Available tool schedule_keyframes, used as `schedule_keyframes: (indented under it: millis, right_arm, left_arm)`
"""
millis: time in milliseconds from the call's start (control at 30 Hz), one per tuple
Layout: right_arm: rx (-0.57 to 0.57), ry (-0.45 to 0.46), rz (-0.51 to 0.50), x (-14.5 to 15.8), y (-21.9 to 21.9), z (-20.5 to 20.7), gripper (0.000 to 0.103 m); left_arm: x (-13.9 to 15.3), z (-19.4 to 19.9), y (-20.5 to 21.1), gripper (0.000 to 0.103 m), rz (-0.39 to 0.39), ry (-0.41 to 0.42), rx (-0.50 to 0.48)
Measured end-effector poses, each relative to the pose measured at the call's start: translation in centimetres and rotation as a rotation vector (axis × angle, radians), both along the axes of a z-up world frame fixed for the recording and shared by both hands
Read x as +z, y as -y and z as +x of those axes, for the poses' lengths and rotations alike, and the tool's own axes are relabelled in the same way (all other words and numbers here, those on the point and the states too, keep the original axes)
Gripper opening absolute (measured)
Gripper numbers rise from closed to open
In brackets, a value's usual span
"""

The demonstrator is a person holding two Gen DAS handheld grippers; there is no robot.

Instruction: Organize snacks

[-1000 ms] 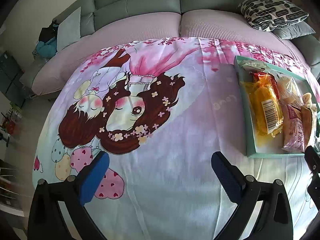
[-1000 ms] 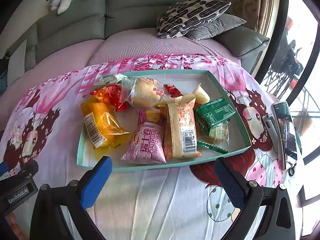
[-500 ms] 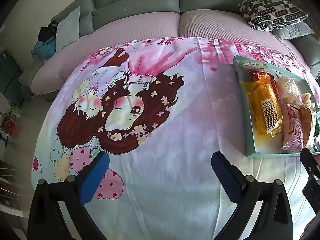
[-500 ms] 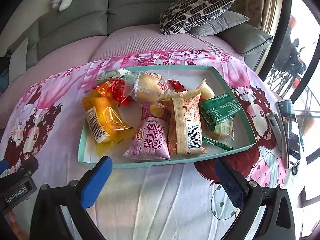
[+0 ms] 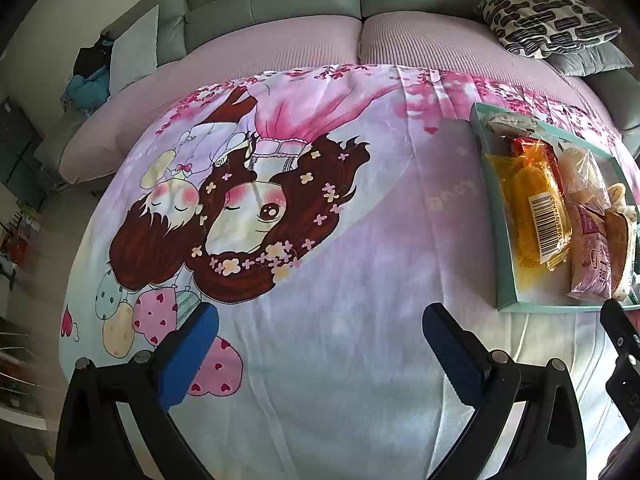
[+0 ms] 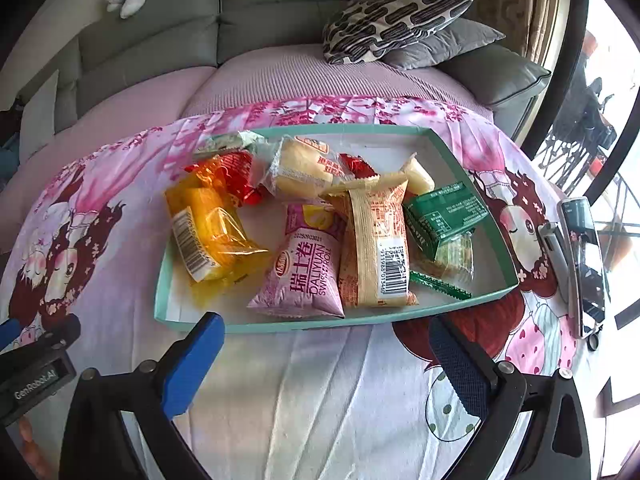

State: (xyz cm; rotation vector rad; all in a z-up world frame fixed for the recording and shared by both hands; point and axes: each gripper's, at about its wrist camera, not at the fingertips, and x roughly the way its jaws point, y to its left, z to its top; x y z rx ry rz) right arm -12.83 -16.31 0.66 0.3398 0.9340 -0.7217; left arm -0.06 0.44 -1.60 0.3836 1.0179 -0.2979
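Observation:
A teal tray point(image 6: 452, 148) lies on the cartoon-print cloth and holds several snack packs: a yellow pack point(image 6: 208, 232), a pink Swiss roll pack point(image 6: 308, 276), an orange-beige pack point(image 6: 378, 248), a green box point(image 6: 444, 216), a red pack point(image 6: 236, 176) and a pale bread pack point(image 6: 304, 164). My right gripper point(image 6: 324, 356) is open and empty, just in front of the tray's near edge. My left gripper point(image 5: 320, 344) is open and empty over bare cloth, left of the tray point(image 5: 496, 216). The yellow pack point(image 5: 532, 216) shows there too.
A phone on a stand point(image 6: 580, 256) lies right of the tray near the table edge. A grey sofa point(image 6: 280, 12) with a patterned cushion point(image 6: 392, 16) is behind. The cloth point(image 5: 300, 200) covers the round table. The left gripper's body point(image 6: 32, 364) shows at the right view's lower left.
My right gripper has moved closer to the tray, which now looks larger and sits nearer the fingers. My left gripper has shifted only slightly.

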Motion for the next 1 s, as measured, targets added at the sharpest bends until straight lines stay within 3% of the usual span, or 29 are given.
schedule_keyframes:
  millis: [1000]
  right_arm:
    - [0.004,-0.011,0.01,-0.39,0.02,0.02,0.103]
  left_arm:
    - [-0.29,-0.04,0.12,0.102,0.004,-0.013,-0.003]
